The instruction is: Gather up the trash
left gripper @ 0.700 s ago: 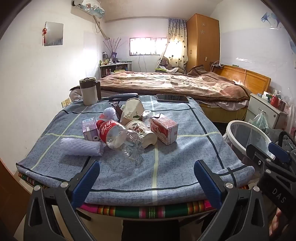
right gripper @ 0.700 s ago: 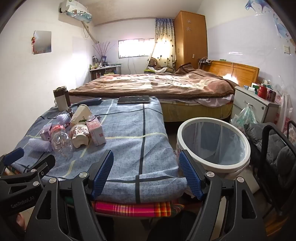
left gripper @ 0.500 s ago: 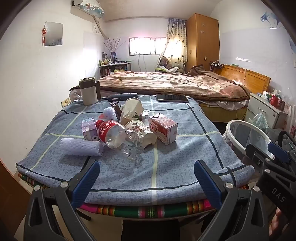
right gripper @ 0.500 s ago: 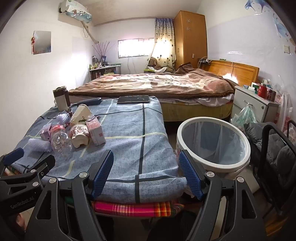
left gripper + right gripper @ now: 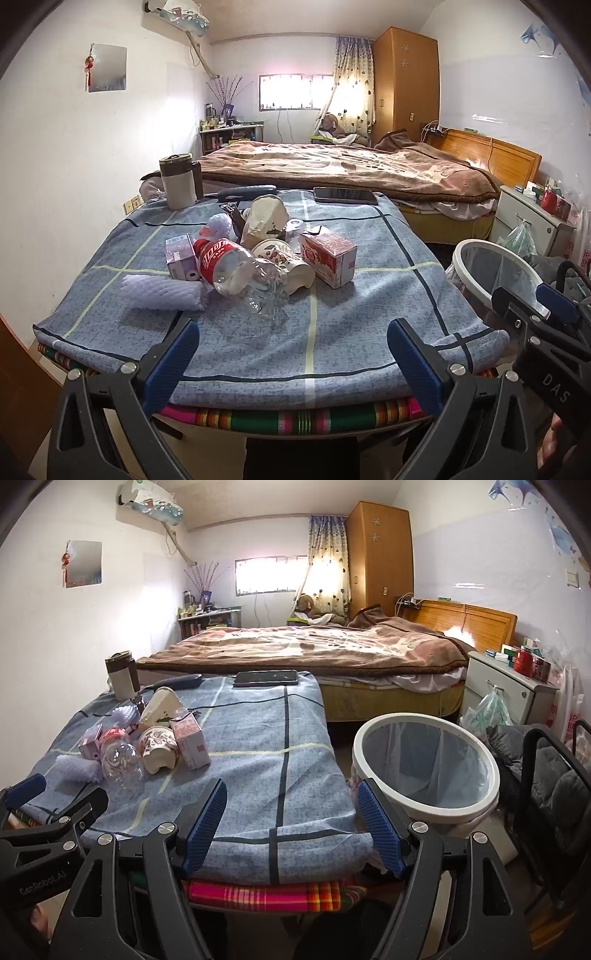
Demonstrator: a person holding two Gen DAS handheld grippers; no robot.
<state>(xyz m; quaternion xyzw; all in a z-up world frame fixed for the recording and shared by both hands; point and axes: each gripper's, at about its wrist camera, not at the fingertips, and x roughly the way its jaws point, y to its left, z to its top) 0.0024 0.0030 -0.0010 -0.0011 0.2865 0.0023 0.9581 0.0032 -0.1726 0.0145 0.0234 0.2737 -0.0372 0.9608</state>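
A heap of trash lies on the blue checked table (image 5: 369,332): a clear bottle with a red label (image 5: 236,271), a red and white carton (image 5: 328,254), a patterned paper cup (image 5: 284,260), a crumpled cream cup (image 5: 264,219), a small purple carton (image 5: 180,256) and white foam netting (image 5: 164,293). The same bottle (image 5: 118,755), red carton (image 5: 192,740) and paper cup (image 5: 159,747) show at left in the right wrist view. A white-rimmed bin (image 5: 424,764) with a clear liner stands right of the table. My left gripper (image 5: 291,354) and right gripper (image 5: 290,823) hover open and empty at the near edge.
A grey tumbler (image 5: 177,181), a dark handled object (image 5: 247,192) and a phone (image 5: 345,195) sit at the table's far edge. A bed (image 5: 351,170) lies behind, a white nightstand (image 5: 513,686) and a dark chair (image 5: 554,775) to the right of the bin.
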